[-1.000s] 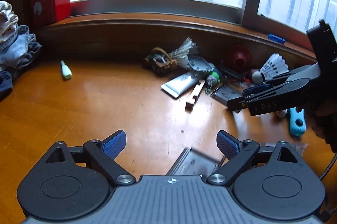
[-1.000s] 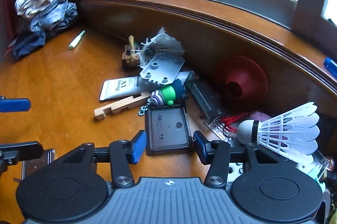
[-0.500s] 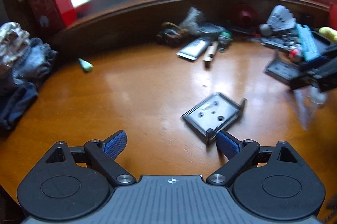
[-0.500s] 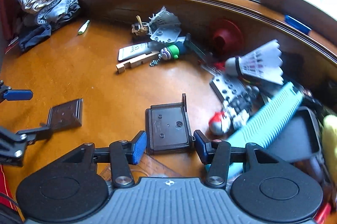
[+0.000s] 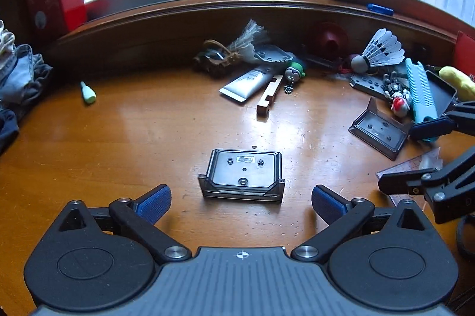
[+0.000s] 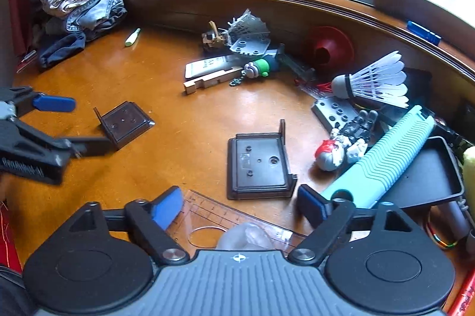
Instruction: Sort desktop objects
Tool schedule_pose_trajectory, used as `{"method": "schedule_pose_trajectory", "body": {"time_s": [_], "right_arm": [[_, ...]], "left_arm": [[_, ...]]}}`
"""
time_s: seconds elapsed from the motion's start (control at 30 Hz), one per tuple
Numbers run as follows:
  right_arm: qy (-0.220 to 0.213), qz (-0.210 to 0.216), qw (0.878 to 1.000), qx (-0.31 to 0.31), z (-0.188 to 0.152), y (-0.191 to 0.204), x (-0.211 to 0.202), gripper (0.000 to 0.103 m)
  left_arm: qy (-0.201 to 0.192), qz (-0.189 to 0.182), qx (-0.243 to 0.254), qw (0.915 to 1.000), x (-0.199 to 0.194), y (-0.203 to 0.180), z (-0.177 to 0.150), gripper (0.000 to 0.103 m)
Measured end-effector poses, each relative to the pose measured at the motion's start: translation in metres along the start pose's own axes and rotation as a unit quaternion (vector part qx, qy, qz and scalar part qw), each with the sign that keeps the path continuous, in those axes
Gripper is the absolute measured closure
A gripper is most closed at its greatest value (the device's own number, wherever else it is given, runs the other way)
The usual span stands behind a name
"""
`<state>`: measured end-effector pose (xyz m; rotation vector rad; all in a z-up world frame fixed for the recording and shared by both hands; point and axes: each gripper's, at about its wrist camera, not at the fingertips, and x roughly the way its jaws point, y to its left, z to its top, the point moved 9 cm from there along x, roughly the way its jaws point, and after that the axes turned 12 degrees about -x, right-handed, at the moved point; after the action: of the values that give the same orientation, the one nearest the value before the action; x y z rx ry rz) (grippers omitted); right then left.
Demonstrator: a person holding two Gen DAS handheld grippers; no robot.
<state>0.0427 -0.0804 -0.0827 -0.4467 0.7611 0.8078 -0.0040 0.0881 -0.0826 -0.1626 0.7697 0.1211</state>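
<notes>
Lying under right gripper (image 6: 239, 204): half-hidden clear ruler (image 6: 213, 212)

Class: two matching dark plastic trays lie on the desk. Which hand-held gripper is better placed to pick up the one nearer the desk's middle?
Left. The left hand-held gripper is open with that tray directly ahead between its fingers; the right one faces the other tray.

left gripper (image 5: 241, 201) fingers (image 5: 154, 201) spread wide, dark plastic holder (image 5: 242, 175) lying just ahead on the desk (image 5: 118, 138).

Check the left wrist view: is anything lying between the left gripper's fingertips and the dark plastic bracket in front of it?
No. In the left wrist view only bare wooden tabletop separates the open left gripper from the dark bracket.
</notes>
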Motion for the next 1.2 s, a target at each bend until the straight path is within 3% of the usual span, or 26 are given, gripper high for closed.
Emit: {"method": "schedule_pose_trajectory", "body": {"time_s": [0.1,0.17,0.23,0.4,0.53,0.73,0.8,0.87,1.2], "right_arm": [[0.002,0.005,1.0,-0.009,0.001,0.003,0.003,0.008],[0.007,0.008,1.0,-0.017,0.001,0.006,0.004,0.002],[0.009,0.011,1.0,-0.023,0.001,0.008,0.006,0.0],[0.006,0.006,1.0,-0.02,0.002,0.007,0.004,0.001],[-0.001,-0.005,1.0,0.002,0.007,-0.001,0.001,0.02],[-0.014,-0.01,1.0,0.007,0.018,-0.009,0.011,0.025],[-0.022,-0.018,1.0,0.002,0.02,-0.01,0.014,0.034],[-0.03,-0.022,0.999,0.002,0.023,-0.012,0.015,0.052],[-0.053,-0.021,0.998,0.034,0.028,-0.016,-0.009,0.052]], "left_arm": [[-0.008,-0.002,-0.018,0.9998,0.005,0.0,-0.001,0.01],[-0.017,-0.002,-0.026,0.9995,0.006,0.002,0.0,0.022],[-0.023,-0.006,-0.025,0.9994,0.005,0.003,0.004,0.042],[-0.027,-0.027,-0.03,0.9988,0.001,0.0,0.007,0.042],[-0.039,-0.032,-0.037,0.998,-0.004,0.0,0.015,0.042],[-0.039,-0.038,-0.033,0.998,-0.002,-0.004,0.018,0.042],[-0.04,-0.041,-0.033,0.9978,-0.002,-0.004,0.019,0.042],[-0.041,-0.042,-0.033,0.9977,-0.002,-0.005,0.02,0.042],[-0.048,-0.06,-0.03,0.9966,-0.007,-0.013,0.028,0.042]]}}
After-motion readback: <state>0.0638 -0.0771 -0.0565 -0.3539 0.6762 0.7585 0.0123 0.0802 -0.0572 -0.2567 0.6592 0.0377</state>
